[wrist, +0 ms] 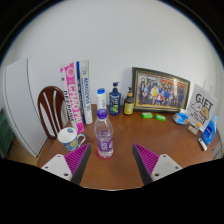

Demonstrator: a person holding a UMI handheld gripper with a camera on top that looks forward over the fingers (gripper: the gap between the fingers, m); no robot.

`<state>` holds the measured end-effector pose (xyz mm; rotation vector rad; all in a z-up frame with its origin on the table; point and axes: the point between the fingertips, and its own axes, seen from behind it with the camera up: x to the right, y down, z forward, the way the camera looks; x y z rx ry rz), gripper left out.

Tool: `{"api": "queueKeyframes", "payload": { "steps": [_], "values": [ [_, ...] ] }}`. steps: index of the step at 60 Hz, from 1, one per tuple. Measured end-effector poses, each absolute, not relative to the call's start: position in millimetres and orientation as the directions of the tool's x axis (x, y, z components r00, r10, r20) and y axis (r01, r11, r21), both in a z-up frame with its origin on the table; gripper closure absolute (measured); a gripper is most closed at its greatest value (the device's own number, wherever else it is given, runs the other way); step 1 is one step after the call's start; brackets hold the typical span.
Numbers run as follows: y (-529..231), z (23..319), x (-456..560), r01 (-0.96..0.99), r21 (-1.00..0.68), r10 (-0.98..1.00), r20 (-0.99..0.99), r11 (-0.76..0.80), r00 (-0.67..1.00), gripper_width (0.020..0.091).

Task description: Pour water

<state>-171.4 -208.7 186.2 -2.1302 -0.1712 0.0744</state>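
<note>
Bottle (pixel 104 134) upright btwn released fingers (pixel 80 158), gaps both sides, cup (pixel 68 138) just left.

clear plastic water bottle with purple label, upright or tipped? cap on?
Upright: the clear plastic water bottle with purple label stands on the wooden table, just ahead of the open jaws of the gripper, neck up. Cap appears on.

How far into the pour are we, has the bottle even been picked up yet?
Done: nothing visibly; the water bottle stands upright on the table, cap on. In hand: the gripper is open, its fingers just short of the bottle, lined up either side of it. Left: grasp it, uncap it, and pour into the cup beside it.
</note>
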Motion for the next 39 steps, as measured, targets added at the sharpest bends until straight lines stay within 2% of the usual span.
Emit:
{"api": "queueKeyframes", "payload": {
  "steps": [15, 39],
  "values": [
    [-262, 224, -145, 0.038, -0.812, 0.047, 0.013, -0.583, 0.999, 0.0256],
    [-279, 239, -135, 0.040, -0.830, 0.014, 0.039, -0.557, 0.999, 0.0251]
  ]
}}
